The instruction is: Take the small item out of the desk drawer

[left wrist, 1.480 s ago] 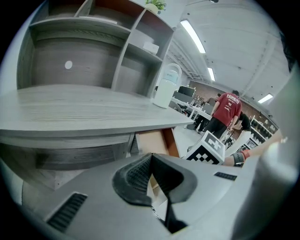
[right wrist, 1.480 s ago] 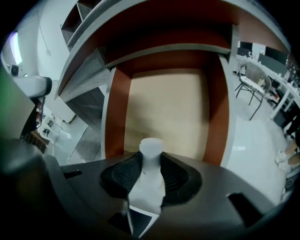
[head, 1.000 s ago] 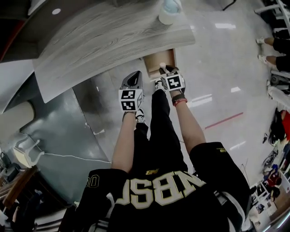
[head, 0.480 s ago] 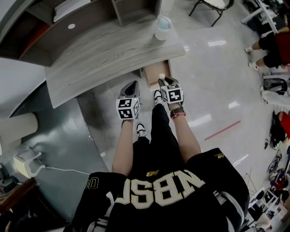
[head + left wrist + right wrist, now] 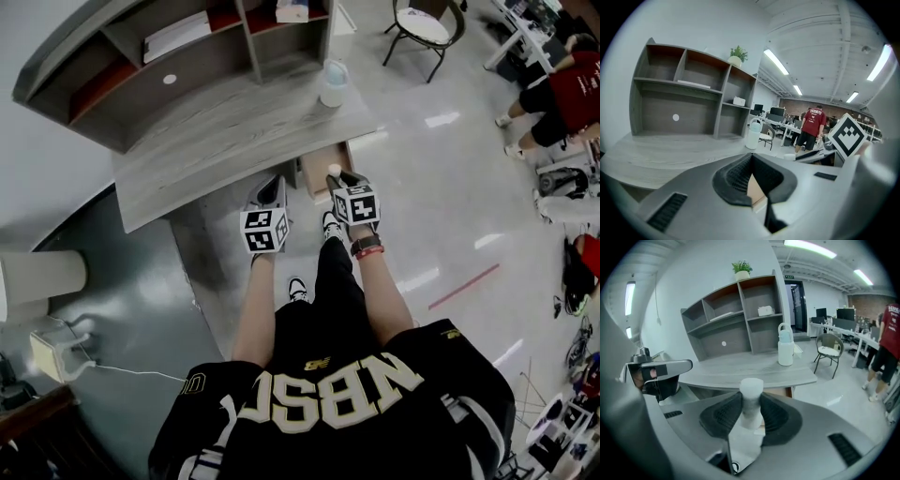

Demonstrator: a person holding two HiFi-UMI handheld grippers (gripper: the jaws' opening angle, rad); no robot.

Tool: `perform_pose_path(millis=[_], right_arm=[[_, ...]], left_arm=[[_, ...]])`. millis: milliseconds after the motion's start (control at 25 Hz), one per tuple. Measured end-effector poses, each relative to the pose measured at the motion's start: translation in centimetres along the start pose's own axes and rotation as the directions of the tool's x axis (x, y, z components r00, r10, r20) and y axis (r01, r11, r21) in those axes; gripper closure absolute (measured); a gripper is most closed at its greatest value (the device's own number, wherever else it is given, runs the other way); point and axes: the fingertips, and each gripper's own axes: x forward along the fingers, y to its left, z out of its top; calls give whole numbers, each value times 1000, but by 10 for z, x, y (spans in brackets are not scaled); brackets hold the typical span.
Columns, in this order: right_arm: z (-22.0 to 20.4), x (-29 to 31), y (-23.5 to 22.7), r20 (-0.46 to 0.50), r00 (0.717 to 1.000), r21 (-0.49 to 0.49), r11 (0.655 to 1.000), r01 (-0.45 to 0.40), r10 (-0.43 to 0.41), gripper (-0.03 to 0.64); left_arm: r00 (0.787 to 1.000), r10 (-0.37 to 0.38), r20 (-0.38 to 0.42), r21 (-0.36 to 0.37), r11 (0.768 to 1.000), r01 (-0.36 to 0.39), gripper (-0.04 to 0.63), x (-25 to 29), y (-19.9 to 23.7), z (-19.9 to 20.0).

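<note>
The small item is a white cylindrical bottle (image 5: 751,392) standing upright between the pads of my right gripper (image 5: 751,409), which is shut on it. In the head view the bottle (image 5: 334,170) is held over the front edge of the open wooden drawer (image 5: 319,161) under the grey desk (image 5: 216,131). My right gripper (image 5: 339,178) is just in front of that drawer. My left gripper (image 5: 274,191) hovers to the drawer's left, near the desk edge. Its jaws (image 5: 753,161) are shut with nothing between them, and only a tan surface shows past them.
A white and blue water jug (image 5: 334,82) stands on the desk's right end. Grey shelves (image 5: 187,47) rise at the desk's back. A chair (image 5: 419,28) stands beyond the desk, and people (image 5: 553,94) sit at the far right. The person's legs are below the grippers.
The head view has pulled back and tilted up, so the shelves and chair now show. Both grippers keep their places by the drawer, the right still holding the white bottle.
</note>
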Motion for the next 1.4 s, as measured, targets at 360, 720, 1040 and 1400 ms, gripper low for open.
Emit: perform_pose_path(millis=[360, 720, 1040, 1400], right_arm=[[38, -46, 29, 125, 992, -8, 1000, 1, 0, 488], [93, -95, 46, 285, 958, -84, 996, 42, -16, 488], [140, -142, 53, 465, 885, -97, 991, 96, -40, 488], [169, -183, 67, 599, 800, -138, 977, 162, -48, 488]], left_arm=[[996, 41, 79, 88, 995, -48, 581, -36, -2, 42], [981, 35, 191, 115, 992, -58, 581, -71, -7, 99], [959, 26, 281, 117, 991, -61, 581, -93, -8, 134], [928, 27, 372, 133, 988, -82, 581, -117, -17, 165]])
